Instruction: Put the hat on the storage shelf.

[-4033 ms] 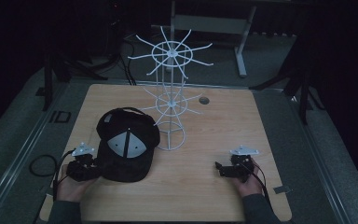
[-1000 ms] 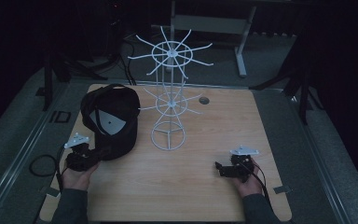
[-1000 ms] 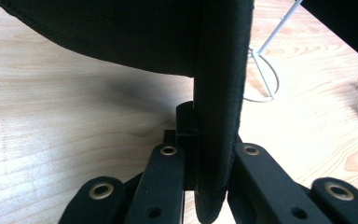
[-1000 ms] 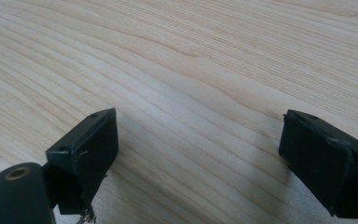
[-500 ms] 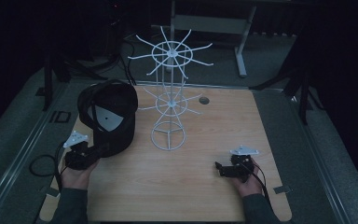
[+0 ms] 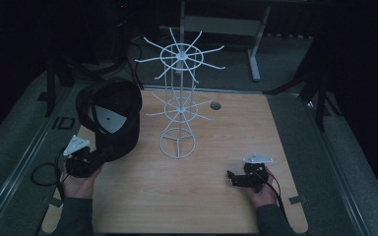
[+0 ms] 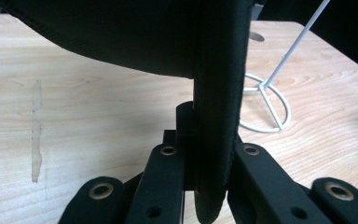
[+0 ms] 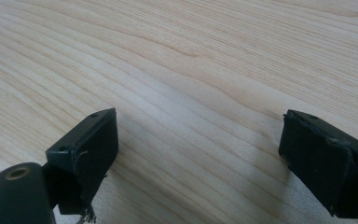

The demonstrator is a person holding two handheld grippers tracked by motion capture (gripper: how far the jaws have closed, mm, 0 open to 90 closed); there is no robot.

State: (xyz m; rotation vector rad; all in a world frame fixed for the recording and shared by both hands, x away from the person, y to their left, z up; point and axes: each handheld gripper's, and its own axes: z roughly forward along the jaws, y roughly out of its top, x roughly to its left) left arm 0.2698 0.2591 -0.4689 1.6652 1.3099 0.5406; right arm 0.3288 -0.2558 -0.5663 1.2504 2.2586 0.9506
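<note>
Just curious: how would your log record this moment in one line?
left gripper: shut on black cap, lifted | right gripper: open, idle | white rack: bare

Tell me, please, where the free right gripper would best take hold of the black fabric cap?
Probably the black fabric cap at its crown rim, opposite the brim edge the left gripper clamps. The cap hangs tilted, its opening facing up, so the open right gripper could come across from the right, past the white wire rack.
</note>
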